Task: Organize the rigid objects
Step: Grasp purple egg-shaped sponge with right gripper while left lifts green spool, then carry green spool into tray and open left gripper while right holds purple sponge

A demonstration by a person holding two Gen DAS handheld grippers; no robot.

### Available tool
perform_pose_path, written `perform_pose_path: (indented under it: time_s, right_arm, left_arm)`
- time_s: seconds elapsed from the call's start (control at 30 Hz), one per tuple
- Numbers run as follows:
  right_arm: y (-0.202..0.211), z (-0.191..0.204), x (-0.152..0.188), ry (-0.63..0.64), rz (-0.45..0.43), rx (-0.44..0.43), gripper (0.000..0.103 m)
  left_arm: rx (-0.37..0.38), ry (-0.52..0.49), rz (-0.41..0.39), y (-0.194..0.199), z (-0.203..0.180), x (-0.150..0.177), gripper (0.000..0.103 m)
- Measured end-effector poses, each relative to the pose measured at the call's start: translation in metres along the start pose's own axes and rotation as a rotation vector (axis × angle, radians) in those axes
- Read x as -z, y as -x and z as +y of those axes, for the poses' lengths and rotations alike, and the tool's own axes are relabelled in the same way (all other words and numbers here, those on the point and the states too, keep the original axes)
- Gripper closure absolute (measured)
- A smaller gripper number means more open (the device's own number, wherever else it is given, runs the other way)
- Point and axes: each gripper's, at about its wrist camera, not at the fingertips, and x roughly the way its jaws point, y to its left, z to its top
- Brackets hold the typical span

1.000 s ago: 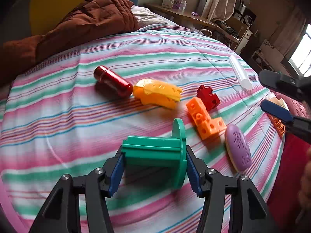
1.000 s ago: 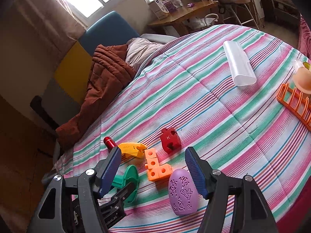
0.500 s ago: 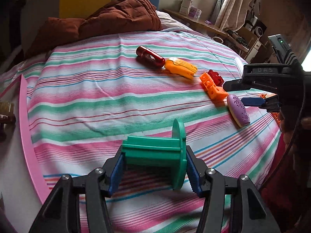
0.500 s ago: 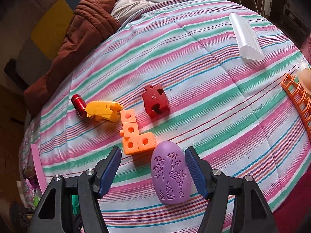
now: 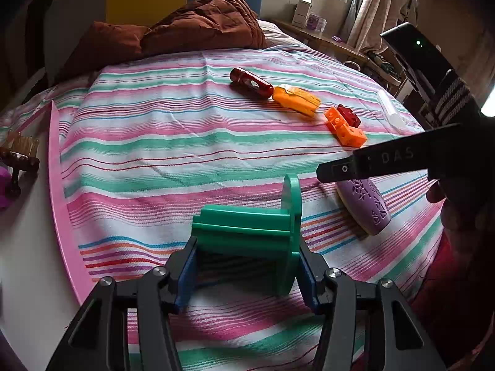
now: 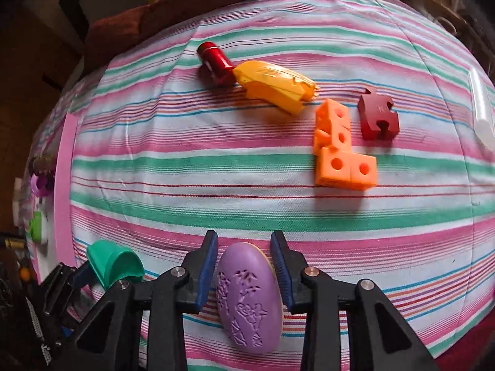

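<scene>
My left gripper point(image 5: 247, 273) is shut on a green plastic spool point(image 5: 247, 228) and holds it above the striped bedspread point(image 5: 173, 142). The spool also shows in the right wrist view point(image 6: 113, 264). My right gripper point(image 6: 244, 270) has its jaws closed in around a purple oval embossed piece point(image 6: 247, 300) that lies on the bedspread; they sit right at its sides, and I cannot tell if they touch. The purple piece also shows in the left wrist view point(image 5: 366, 205). A red cylinder point(image 6: 215, 60), a yellow-orange piece point(image 6: 273, 86), orange linked cubes point(image 6: 338, 151) and a dark red block point(image 6: 377, 117) lie farther back.
A brown quilt point(image 5: 185, 31) is heaped at the far end. A pink board edge point(image 5: 60, 191) runs along the left side, with small items point(image 5: 18, 160) beyond it. A clear tube point(image 6: 481, 108) lies at the right. A desk point(image 5: 321, 37) stands behind.
My right gripper has come down over the purple piece and its jaws have narrowed around it. My left gripper has drawn back toward the bed's left edge with the green spool.
</scene>
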Motion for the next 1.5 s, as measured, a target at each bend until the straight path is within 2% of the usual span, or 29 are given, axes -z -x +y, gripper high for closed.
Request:
perform_pose_path:
  time_s: [0.07, 0.23, 0.27, 0.47, 0.5, 0.57, 0.73, 0.83, 0.9, 1.1, 1.2, 1.3, 1.5]
  right_arm:
    - [0.0, 0.006, 0.001, 0.033, -0.004, 0.012, 0.054]
    - [0.0, 0.007, 0.003, 0.05, 0.012, -0.028, 0.037]
    - [-0.001, 0.009, 0.004, 0.062, 0.028, -0.021, 0.037]
    - [0.002, 0.024, 0.022, 0.158, 0.121, 0.109, 0.039]
    - [0.001, 0.024, 0.025, 0.167, 0.123, 0.126, 0.043]
    - [0.004, 0.027, 0.029, 0.181, 0.113, 0.156, 0.059]
    - [0.003, 0.043, 0.028, 0.233, 0.053, 0.164, 0.059]
    - [0.0, 0.042, 0.014, 0.19, -0.012, 0.097, 0.059]
    - [-0.005, 0.039, 0.006, 0.185, -0.056, 0.088, 0.059]
    - [-0.005, 0.036, 0.007, 0.228, -0.086, 0.082, 0.056]
    - [-0.006, 0.033, 0.003, 0.225, -0.09, 0.073, 0.055]
    - [-0.005, 0.036, 0.006, 0.252, -0.101, 0.09, 0.054]
    - [-0.006, 0.039, 0.008, 0.252, -0.104, 0.102, 0.055]
  left_arm:
    - [0.003, 0.008, 0.004, -0.001, 0.001, -0.001, 0.047]
    - [0.017, 0.011, 0.004, -0.001, 0.004, 0.0, 0.047]
    - [0.019, 0.014, 0.005, -0.001, 0.004, -0.001, 0.047]
    - [0.024, 0.02, 0.014, -0.002, 0.005, -0.003, 0.047]
    - [0.027, 0.022, 0.013, -0.002, 0.006, -0.002, 0.047]
    - [0.031, 0.023, 0.01, -0.002, 0.007, -0.002, 0.047]
    - [0.029, 0.006, -0.007, -0.001, 0.006, 0.0, 0.047]
    - [0.026, 0.013, -0.006, 0.0, 0.006, -0.001, 0.047]
    - [0.028, 0.028, -0.011, 0.002, 0.007, -0.001, 0.047]
    - [0.062, 0.074, -0.029, 0.012, 0.011, -0.001, 0.048]
    - [0.053, 0.066, -0.048, 0.021, 0.009, -0.002, 0.048]
    - [0.064, 0.101, -0.05, 0.025, 0.015, -0.001, 0.047]
    - [0.024, 0.063, -0.105, 0.043, 0.012, 0.001, 0.047]
